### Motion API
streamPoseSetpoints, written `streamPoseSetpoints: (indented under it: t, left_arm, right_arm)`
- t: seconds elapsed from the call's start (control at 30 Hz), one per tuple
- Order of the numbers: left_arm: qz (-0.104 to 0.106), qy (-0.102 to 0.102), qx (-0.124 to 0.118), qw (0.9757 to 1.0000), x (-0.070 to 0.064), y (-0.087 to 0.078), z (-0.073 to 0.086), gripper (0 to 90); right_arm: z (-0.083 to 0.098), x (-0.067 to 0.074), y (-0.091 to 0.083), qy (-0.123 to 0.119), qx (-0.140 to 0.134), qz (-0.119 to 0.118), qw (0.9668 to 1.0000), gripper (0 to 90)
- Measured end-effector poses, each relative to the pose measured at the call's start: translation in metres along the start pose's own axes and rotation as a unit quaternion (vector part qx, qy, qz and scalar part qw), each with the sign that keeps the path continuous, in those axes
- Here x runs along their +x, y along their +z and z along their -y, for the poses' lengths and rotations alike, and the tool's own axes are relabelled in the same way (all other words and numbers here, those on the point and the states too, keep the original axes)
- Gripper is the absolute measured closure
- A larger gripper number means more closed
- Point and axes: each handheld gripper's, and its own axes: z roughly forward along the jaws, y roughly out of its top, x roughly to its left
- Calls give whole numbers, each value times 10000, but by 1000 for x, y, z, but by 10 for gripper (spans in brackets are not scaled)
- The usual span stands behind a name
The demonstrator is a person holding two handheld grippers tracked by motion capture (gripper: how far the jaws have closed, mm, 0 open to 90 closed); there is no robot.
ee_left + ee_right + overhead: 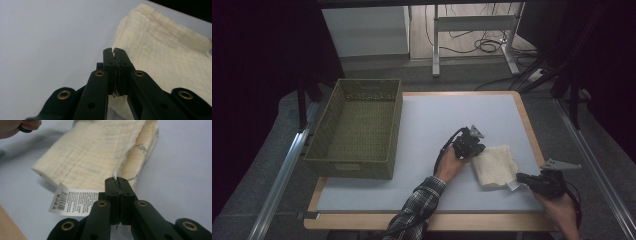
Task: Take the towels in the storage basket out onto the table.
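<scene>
A folded cream cloth (496, 165) lies on the pale table top (437, 115), right of centre. My left gripper (477, 150) sits at the cloth's near-left corner. In the left gripper view its jaws (115, 51) are pressed together on the edge of the cloth (162, 50), a white sliver showing between them. My right gripper (518, 176) meets the cloth's right corner. In the right gripper view it (115, 179) is shut on the hem of the cloth (95, 152), beside a white printed label (72, 202).
An empty olive woven basket (347, 167) stands on the left part of the table. The wooden table rim (532, 135) runs close behind the cloth on the right. Part of the other hand (15, 126) shows far off in the right gripper view.
</scene>
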Motion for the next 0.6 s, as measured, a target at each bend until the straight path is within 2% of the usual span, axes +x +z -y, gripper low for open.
streamPoseSetpoints:
  t: [0.13,0.2,0.27,0.33,0.43,0.5,0.6]
  left_arm:
    - [-84,-63,-137,9999,6,-13,-3,888]
    - [-45,-109,-153,9998,8,-15,-3,884]
    - [-65,-118,-131,9998,7,-14,-2,842]
    - [-47,-112,-103,9999,7,-11,0,739]
    - [-64,-128,-48,9999,6,-7,3,644]
    - [-109,-117,-28,9999,7,-5,4,601]
    - [-126,-170,3,9998,8,-4,5,586]
  right_arm:
    - [-8,10,0,-121,-87,-116,9998,880]
    - [-11,14,0,-174,-91,-109,9997,878]
    - [-14,16,2,-289,-86,47,9995,873]
    - [-14,14,3,-343,-118,254,9990,828]
    - [-10,8,3,-281,-38,531,9982,684]
    - [-6,4,5,-198,19,592,9980,660]
    - [0,-2,7,4,42,478,9988,661]
